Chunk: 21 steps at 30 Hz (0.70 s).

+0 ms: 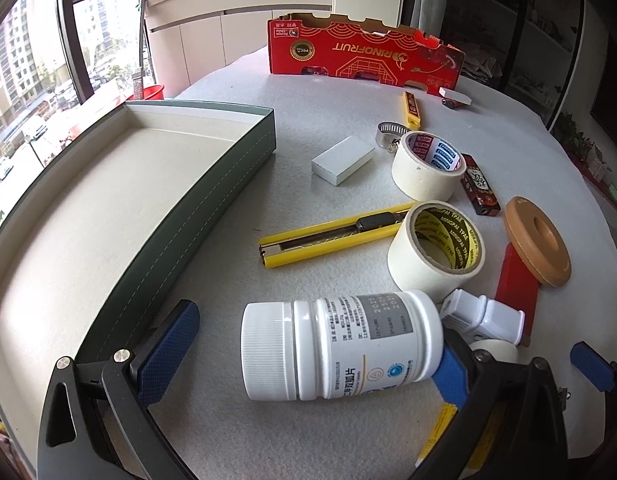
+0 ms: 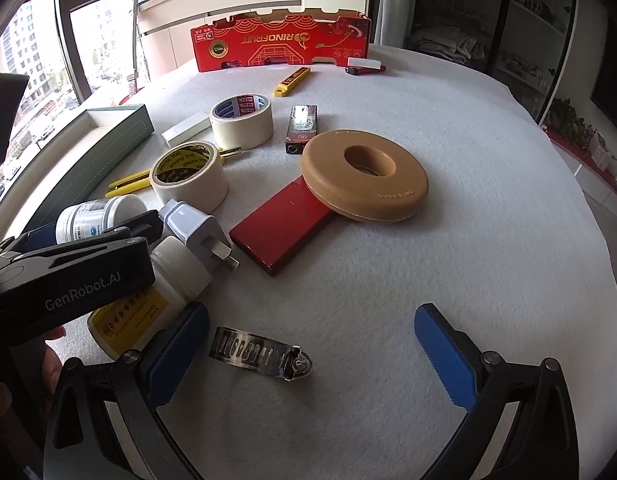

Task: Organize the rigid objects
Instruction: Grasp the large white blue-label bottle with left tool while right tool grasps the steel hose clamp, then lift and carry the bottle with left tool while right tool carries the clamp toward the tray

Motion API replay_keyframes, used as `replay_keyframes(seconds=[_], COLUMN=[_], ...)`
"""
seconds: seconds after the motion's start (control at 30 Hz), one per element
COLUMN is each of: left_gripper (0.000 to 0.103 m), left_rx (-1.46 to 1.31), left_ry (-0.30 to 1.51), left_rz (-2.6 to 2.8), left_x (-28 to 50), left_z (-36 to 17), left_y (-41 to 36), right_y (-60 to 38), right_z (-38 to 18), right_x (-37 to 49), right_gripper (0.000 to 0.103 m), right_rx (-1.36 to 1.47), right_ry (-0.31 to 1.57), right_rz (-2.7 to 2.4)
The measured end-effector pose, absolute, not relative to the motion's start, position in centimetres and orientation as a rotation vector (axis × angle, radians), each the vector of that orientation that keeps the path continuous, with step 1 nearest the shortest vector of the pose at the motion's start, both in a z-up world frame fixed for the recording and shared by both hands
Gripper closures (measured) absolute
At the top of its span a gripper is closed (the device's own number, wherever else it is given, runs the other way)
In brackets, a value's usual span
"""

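White pill bottle (image 1: 340,344) lies on its side between the fingers of the left gripper (image 1: 308,354), cap toward the left pad. The jaws stand wide apart: the right pad touches or nearly touches the bottle's base, while the left pad sits clear of the cap. The bottle rests on the grey felt table (image 1: 328,128), not yet lifted. The green-walled tray (image 1: 212,196), lined in cream, lies just left of this gripper and appears to be the destination.

The right gripper (image 2: 312,348) also stands open, straddling a steel hose clamp (image 2: 260,350) without touching it.

Risks noted:
- The bottle is round and on its side; an uneven closing could roll or squirt it forward out of the pads.
- A white plug adapter (image 1: 484,316) and a roll of masking tape (image 1: 436,248) sit just beyond the right pad. Closing or lifting could drag them along.
- A second bottle with a yellow label (image 2: 140,312) lies under the left gripper's body in the right wrist view and could be knocked.
- The two grippers work close together; a collision is likely if both move at once.
- The tray wall must be cleared on transfer.
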<state>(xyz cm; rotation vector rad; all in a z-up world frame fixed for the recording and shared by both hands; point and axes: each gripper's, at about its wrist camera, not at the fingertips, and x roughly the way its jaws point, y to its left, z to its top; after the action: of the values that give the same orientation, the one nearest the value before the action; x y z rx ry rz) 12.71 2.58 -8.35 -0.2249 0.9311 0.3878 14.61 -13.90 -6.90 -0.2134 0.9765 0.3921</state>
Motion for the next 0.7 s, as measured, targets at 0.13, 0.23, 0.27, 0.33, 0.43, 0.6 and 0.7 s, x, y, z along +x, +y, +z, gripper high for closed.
replay_keyframes(seconds=[0.13,0.23,0.27,0.33,0.43,0.6,0.7], left_gripper=[0.003,0.016,0.027,0.029,0.029,0.029,0.029], left_rx=[-0.222,-0.227,-0.226,-0.221,-0.221,-0.264,-0.262], left_ry=[0.957,0.951,0.948,0.959,0.973,0.964,0.95], left_rz=[0.382,0.379,0.372,0.352,0.346,0.346,0.35], left_x=[12.7,12.3,12.2,12.1,11.7,10.5,10.0], left_z=[-8.2,-7.9,-7.7,-7.5,-7.5,-7.0,-6.4], left_y=[2.5,2.4,2.4,2.3,2.3,2.6,2.6], right_y=[-13.5,-13.1,-13.1,-13.2,-13.5,-14.6,-15.2], right_z=[-6.4,-5.9,-5.9,-5.8,-5.8,-5.6,-5.2], right_x=[13.9,13.5,13.5,13.5,13.4,12.9,12.7], right_gripper=[0.021,0.054,0.061,0.061,0.061,0.061,0.061], right_rx=[-0.227,-0.231,-0.229,-0.221,-0.215,-0.187,-0.182], right_ry=[0.967,0.966,0.969,0.983,1.002,1.028,1.02], right_rz=[0.42,0.433,0.427,0.424,0.42,0.408,0.39])
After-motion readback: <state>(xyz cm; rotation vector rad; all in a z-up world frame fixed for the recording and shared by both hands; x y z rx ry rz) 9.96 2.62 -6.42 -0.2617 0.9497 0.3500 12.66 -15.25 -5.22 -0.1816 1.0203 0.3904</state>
